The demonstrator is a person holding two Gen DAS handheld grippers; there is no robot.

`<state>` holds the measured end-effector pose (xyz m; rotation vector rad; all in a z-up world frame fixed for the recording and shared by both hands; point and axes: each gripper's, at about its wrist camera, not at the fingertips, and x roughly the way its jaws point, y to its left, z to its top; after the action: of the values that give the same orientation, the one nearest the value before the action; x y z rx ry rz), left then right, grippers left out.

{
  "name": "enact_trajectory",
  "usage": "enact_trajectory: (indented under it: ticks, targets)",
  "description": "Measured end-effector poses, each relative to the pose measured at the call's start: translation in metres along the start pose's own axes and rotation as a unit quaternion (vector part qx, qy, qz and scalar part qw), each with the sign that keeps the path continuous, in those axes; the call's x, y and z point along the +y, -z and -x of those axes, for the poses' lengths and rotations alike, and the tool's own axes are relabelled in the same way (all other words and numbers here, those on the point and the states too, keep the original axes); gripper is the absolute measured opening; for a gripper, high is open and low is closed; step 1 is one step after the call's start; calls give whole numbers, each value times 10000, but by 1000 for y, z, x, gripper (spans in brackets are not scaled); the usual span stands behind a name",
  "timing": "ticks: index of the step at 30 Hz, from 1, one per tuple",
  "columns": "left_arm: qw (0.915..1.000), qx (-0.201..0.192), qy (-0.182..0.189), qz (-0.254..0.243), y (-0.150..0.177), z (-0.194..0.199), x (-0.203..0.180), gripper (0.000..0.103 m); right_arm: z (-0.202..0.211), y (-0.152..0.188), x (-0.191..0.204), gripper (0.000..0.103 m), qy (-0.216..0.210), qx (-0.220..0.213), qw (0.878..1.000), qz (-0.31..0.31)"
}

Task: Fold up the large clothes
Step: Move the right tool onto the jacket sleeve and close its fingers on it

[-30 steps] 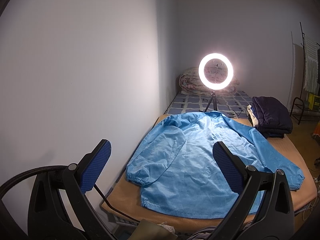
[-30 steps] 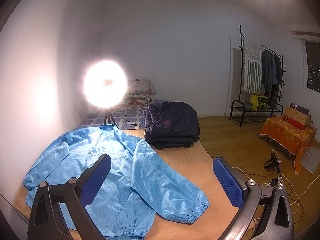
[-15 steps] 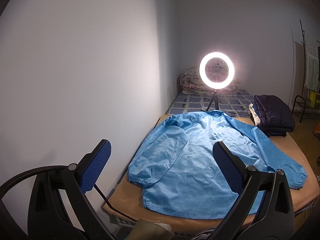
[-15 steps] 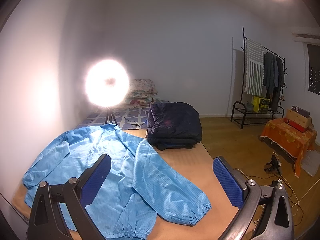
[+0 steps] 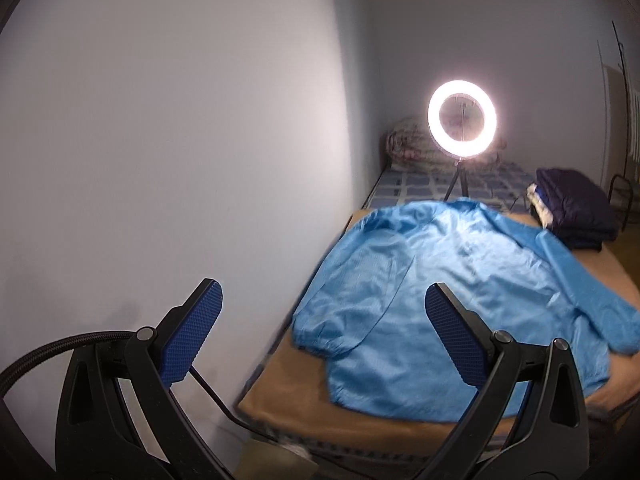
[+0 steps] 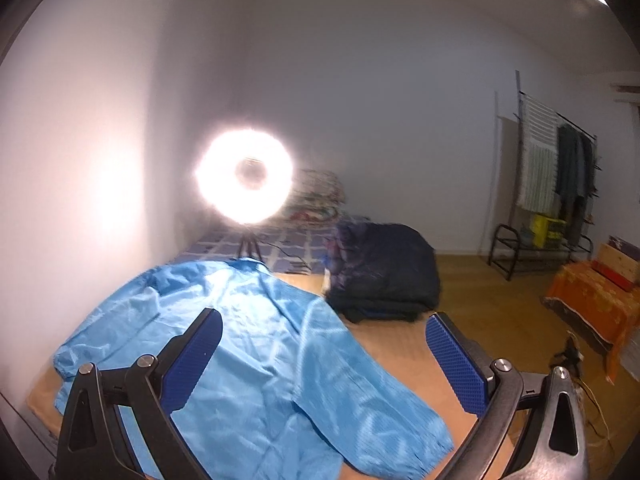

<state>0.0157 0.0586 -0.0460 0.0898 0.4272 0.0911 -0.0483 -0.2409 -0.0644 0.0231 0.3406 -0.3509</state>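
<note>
We are looking across a bed (image 5: 304, 420) topped with a tan sheet, pushed against the wall on its left side. Spread flat over most of it lies the blue jacket (image 5: 452, 300), hem toward us, collar toward the far end, both sleeves out: one bunched along the wall edge, the other (image 6: 360, 392) angled down toward the near right corner. Nothing is folded yet, so we judge the task to be at its very start.

Beyond the collar, well apart from our working area, sit a folded dark garment (image 6: 384, 272) and a lit ring light (image 5: 462, 119) on a small tripod. A clothes rack (image 6: 556, 184) stands off to the right on the wood floor.

Compared with a second ago, both views have swung: the left camera has drifted toward the wall, pushing the jacket to the right of its frame, and the right camera has dipped and closed in, so the jacket fills more of the space between its pads. Both pictures are blurred by that motion. We read this as an approach toward the near hem and sleeves.

The left gripper (image 5: 324, 340) is spread wide and holds nothing; the right gripper (image 6: 324, 360) is likewise wide apart and empty, hovering above the cloth.
</note>
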Motion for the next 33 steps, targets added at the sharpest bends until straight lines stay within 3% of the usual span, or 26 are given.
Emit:
enact_trajectory:
  ticks: [5, 10, 14, 18, 21, 29, 33]
  targets:
    - [9992, 298, 263, 104, 25, -8, 20, 103, -20, -10, 22, 103, -339, -187, 9990, 236]
    - [9979, 397, 104, 493, 48, -8, 41, 103, -54, -23, 58, 103, -1116, 24, 9916, 649]
    - [9970, 416, -22, 656, 62, -9, 51, 103, -75, -30, 102, 103, -1751, 156, 9782, 1105]
    - [9969, 510, -73, 590, 75, -12, 52, 103, -90, -30, 155, 102, -2448, 356, 9556, 1600]
    - [9966, 585, -128, 563, 83, -16, 51, 103, -111, -28, 198, 100, -2956, 757, 9353, 1792]
    - [9940, 809, 7, 731, 90, -34, 59, 103, -173, 4, 286, 66, -3685, 2141, 8864, 1809]
    - [9943, 799, -26, 709, 93, -39, 63, 103, -192, 27, 329, 63, -4173, 2684, 8531, 1613]
